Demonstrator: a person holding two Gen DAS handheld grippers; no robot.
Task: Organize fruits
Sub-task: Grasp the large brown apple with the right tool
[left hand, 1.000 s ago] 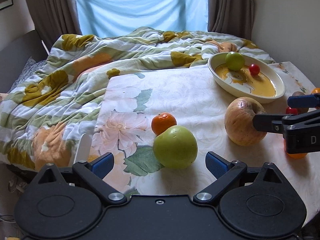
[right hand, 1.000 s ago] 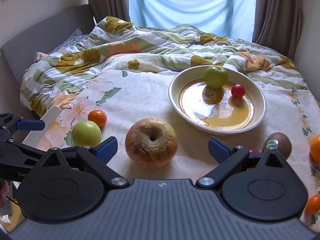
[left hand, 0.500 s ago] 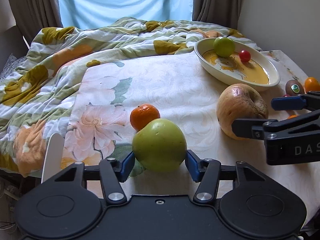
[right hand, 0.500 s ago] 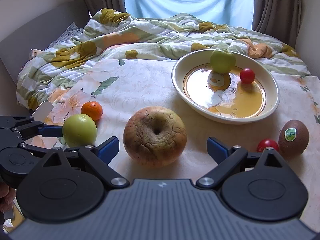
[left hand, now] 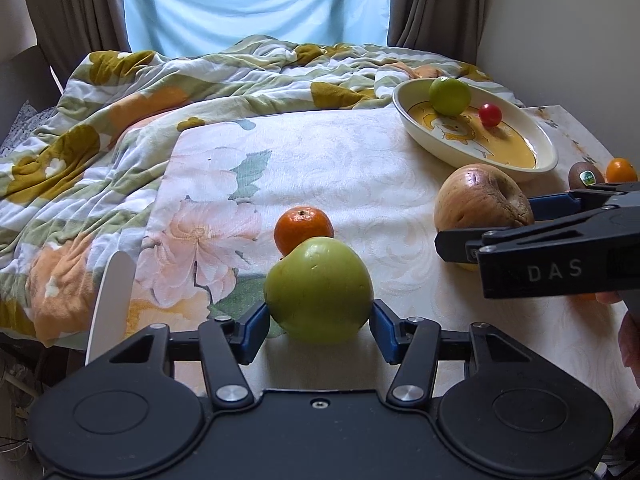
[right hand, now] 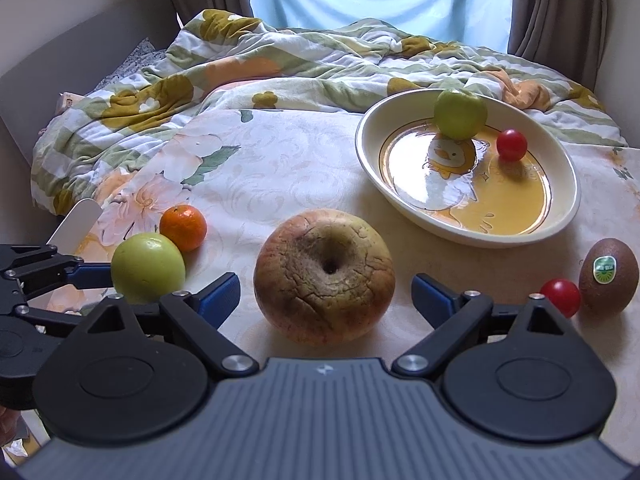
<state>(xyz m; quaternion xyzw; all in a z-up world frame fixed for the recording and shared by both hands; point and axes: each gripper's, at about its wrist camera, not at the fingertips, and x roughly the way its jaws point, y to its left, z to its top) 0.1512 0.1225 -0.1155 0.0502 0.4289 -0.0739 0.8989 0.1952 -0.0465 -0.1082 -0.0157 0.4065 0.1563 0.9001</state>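
My left gripper (left hand: 318,326) is shut on a green apple (left hand: 318,289), also seen from the right wrist view (right hand: 147,267), just in front of a small orange mandarin (left hand: 303,229). My right gripper (right hand: 325,298) is open, its blue pads either side of a big wrinkled reddish apple (right hand: 325,276) without touching it. A cream oval dish (right hand: 568,168) with a yellow centre holds a second green apple (right hand: 460,114) and a red cherry tomato (right hand: 511,144).
A kiwi with a sticker (right hand: 608,275) and a red cherry tomato (right hand: 560,297) lie right of my right gripper. Another orange fruit (left hand: 621,170) sits at the far right. A floral cloth (left hand: 320,168) covers the surface; a rumpled quilt (left hand: 120,128) lies behind.
My left gripper moved forward and closed on the green apple. My right gripper advanced so the big apple now sits between its open fingers.
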